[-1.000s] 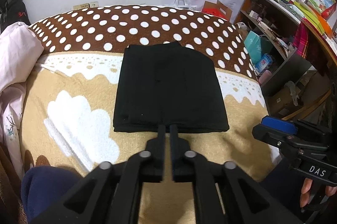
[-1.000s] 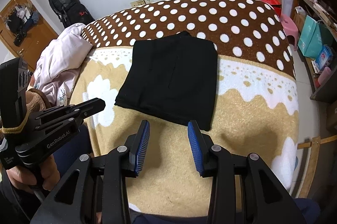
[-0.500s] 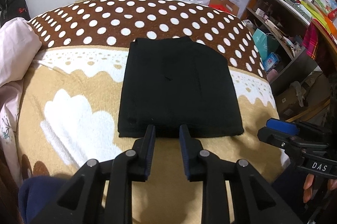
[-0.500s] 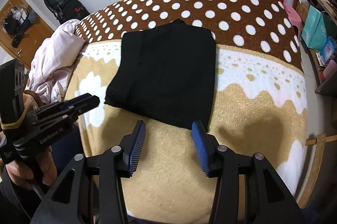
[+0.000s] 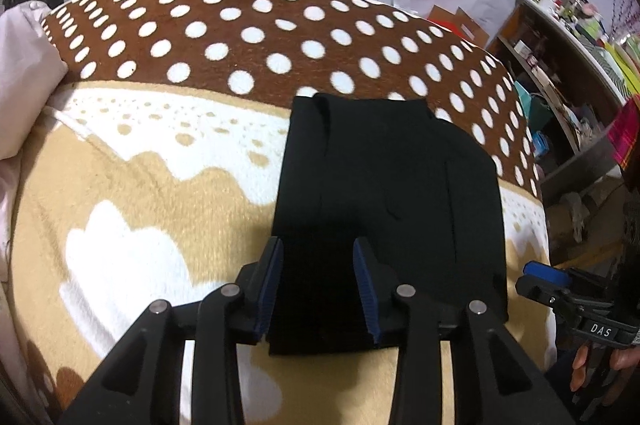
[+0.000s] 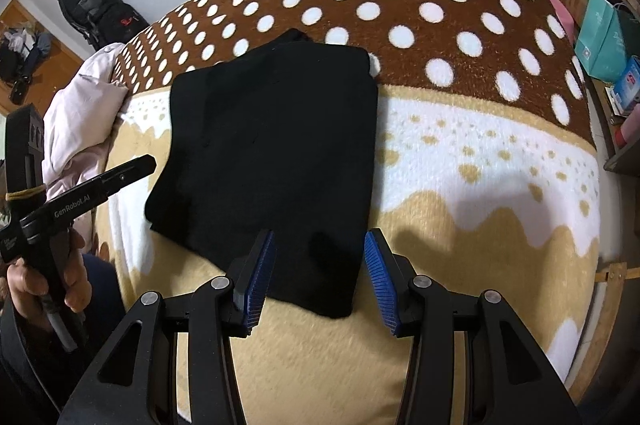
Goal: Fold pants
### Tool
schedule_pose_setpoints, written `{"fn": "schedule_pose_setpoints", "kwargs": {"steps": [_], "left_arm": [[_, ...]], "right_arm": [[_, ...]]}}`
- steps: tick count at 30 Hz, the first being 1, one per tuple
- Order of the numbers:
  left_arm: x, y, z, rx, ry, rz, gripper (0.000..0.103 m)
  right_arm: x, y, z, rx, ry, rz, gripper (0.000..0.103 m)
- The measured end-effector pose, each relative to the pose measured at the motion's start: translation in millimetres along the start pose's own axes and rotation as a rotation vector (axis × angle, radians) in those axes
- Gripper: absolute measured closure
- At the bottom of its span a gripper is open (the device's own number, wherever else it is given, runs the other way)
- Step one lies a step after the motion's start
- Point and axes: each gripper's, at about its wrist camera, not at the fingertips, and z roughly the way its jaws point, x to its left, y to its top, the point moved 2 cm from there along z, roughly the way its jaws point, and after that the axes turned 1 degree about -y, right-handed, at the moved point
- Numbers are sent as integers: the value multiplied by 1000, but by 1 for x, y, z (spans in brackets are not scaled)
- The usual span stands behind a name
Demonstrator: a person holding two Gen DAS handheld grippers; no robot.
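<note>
I am seeing the left hand-held gripper (image 5: 318, 285) spreading open over the folded black pants (image 5: 392, 193); my right hand-held gripper (image 6: 318, 275) is hanging open above their near corner.

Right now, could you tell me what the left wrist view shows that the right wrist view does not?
Only the left wrist view shows the cluttered shelves at right. Only the right wrist view shows the black backpack, the wooden door and a teal bag. Both share the folded black pants on the polka-dot blanket, the pink bedding, and both grippers open over the pants' near edge.
</note>
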Motion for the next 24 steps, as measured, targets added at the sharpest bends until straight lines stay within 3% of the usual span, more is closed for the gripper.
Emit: {"fn": "schedule_pose_setpoints", "kwargs": {"steps": [5,10,14,19,24], "left_arm": [[12,3,17,30,-32,-39,60],[12,5,30,62,-92,-38,51],[10,5,39,67,-72,-10,48],[24,7,45,84,-106,-80,39],[30,7,51,82,-149,-133,37]], "right_arm": [[-9,7,17,27,17,11,56],[-17,11,30,44,37,34,55],[-22,14,36,51,55,41,55],[-22,19,41,46,85,34,55],[-19,27,49,39,104,43,53]]}}
